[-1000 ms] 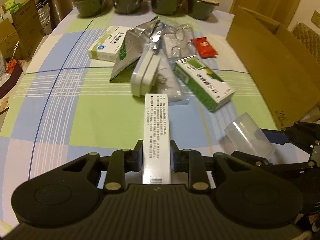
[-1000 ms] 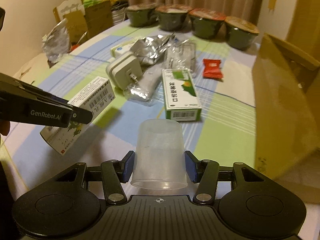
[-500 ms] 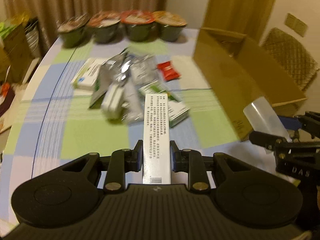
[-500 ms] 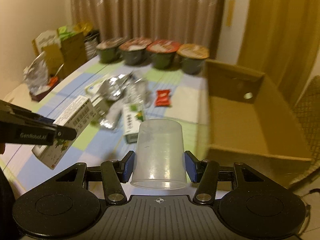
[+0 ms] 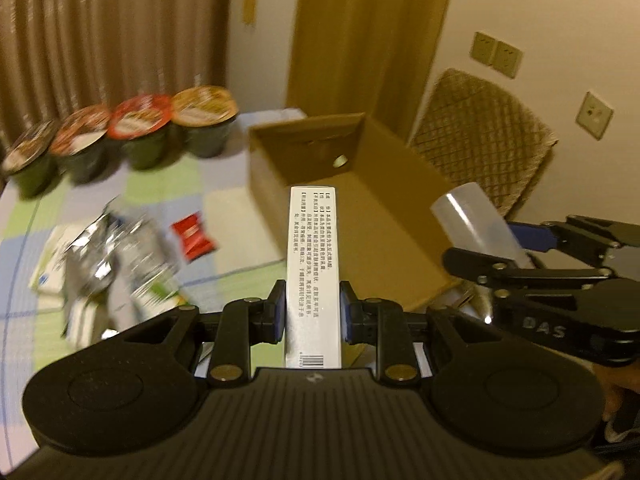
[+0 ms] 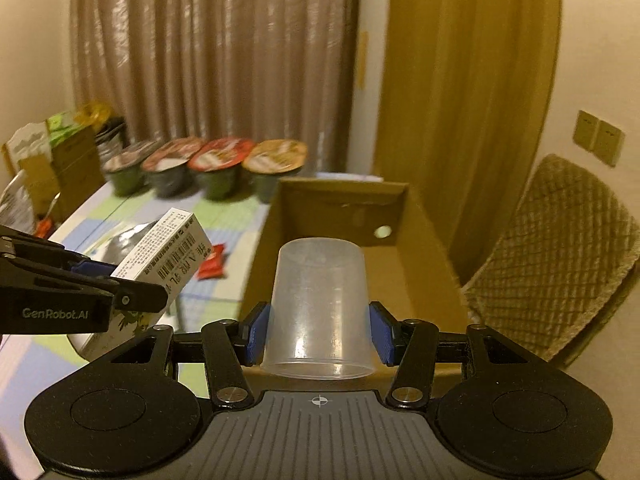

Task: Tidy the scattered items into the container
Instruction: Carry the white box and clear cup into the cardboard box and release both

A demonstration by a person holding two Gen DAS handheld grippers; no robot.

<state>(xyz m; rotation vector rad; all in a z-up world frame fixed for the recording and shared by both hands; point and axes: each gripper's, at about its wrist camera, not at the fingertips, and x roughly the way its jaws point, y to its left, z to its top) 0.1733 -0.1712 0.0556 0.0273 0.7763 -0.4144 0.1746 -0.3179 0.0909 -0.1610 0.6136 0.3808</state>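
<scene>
While both tools hover by the open brown cardboard box (image 6: pixel 416 272), left tool (image 5: pixel 313 316) clamping the long white carton (image 5: pixel 313 264) and right tool (image 6: pixel 318 330) pinching the translucent plastic cup (image 6: pixel 320 304), releasing early could bounce either off the rim.

Dim, warm-lit room with drawn curtains

Pleated brown curtains (image 6: pixel 216 60) cover the back wall; a quilted tan fabric chair (image 6: pixel 560 256) stands right, beneath beige wall switch plates (image 6: pixel 598 138) (two, side by side).

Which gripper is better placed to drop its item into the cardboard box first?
Right. The right gripper holds the plastic cup squarely facing the cardboard box; the white carton in the left gripper sits nearer its corner.
</scene>
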